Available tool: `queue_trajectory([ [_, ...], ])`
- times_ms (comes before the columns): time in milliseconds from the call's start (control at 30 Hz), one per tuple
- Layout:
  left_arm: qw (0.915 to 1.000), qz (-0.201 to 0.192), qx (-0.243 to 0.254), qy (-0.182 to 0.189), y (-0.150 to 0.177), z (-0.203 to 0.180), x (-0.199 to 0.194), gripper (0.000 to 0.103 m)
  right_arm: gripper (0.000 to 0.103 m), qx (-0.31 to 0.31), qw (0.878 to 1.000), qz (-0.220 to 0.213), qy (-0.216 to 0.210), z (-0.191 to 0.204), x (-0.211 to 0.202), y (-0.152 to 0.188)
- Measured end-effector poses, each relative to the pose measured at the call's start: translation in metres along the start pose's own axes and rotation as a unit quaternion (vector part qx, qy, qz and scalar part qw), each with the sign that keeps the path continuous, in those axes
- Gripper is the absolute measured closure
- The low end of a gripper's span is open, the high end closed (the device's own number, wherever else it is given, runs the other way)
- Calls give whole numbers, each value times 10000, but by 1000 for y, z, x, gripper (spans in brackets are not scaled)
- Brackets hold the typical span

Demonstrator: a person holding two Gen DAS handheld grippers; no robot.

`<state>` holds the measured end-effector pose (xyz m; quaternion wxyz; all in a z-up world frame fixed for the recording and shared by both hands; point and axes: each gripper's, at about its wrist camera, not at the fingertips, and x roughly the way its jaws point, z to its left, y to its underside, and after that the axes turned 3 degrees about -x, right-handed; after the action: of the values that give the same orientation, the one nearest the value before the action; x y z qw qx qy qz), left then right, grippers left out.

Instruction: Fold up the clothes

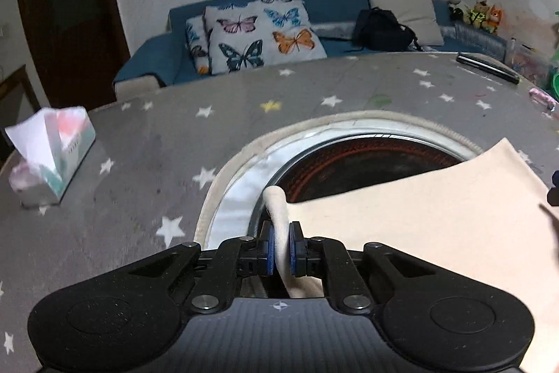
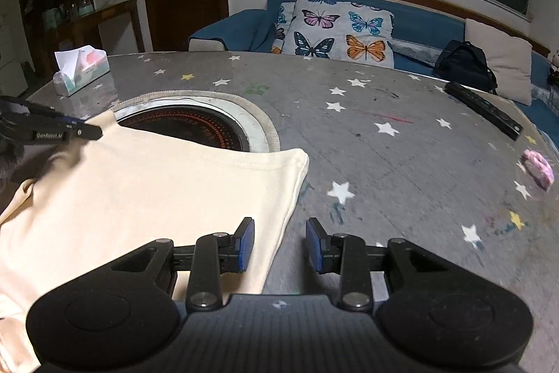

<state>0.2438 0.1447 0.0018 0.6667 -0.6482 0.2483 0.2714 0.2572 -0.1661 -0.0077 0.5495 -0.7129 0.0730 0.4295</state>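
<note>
A: We note the cream garment (image 2: 146,194) spread flat on the grey star-print table (image 2: 401,163), its far edge lying over the round dark inset (image 2: 195,128) at the table's middle

B: Left gripper (image 1: 281,247): blue pads pinched nearly together on a rolled edge of that cloth, which runs up between them. In the right wrist view we see the same gripper side-on over the garment's far left corner, white lettering on its black arm reading "GenRobot.AI"

A: Right gripper (image 2: 279,242): jaws partly apart, gripping nothing. Its left pad sits over the garment's near right edge, its right pad over bare table

B: Other writing: the tissue box (image 2: 82,70) at the far left of the table carries small print, too small for us to read. A black remote (image 2: 484,114) lies far right, a pink object (image 2: 538,168) near that edge; no markings legible on either
</note>
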Motion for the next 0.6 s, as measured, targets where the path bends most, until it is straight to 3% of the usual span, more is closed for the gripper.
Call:
queue_trajectory([
  [67,10000,22,-41,-74,0,4,3,88,71,-64,10000,24,14,3,8,-4],
  [200,9997,-11,-137,-218,-3,17,0,72,71,-176,9998,70,78,8,23,-9],
  [333,9991,-101,-252,-340,-4,33,-18,71,71,-218,9995,52,202,10,26,-13],
  [433,9992,-283,-225,-172,6,37,-48,61,70,-238,9996,20,131,13,17,-13],
  [567,9989,-419,-37,184,29,26,-91,54,65,-345,9994,-34,-34,25,-2,-8],
  [600,9987,-420,24,286,35,20,-100,51,60,-373,9993,-45,-93,29,-6,-5],
])
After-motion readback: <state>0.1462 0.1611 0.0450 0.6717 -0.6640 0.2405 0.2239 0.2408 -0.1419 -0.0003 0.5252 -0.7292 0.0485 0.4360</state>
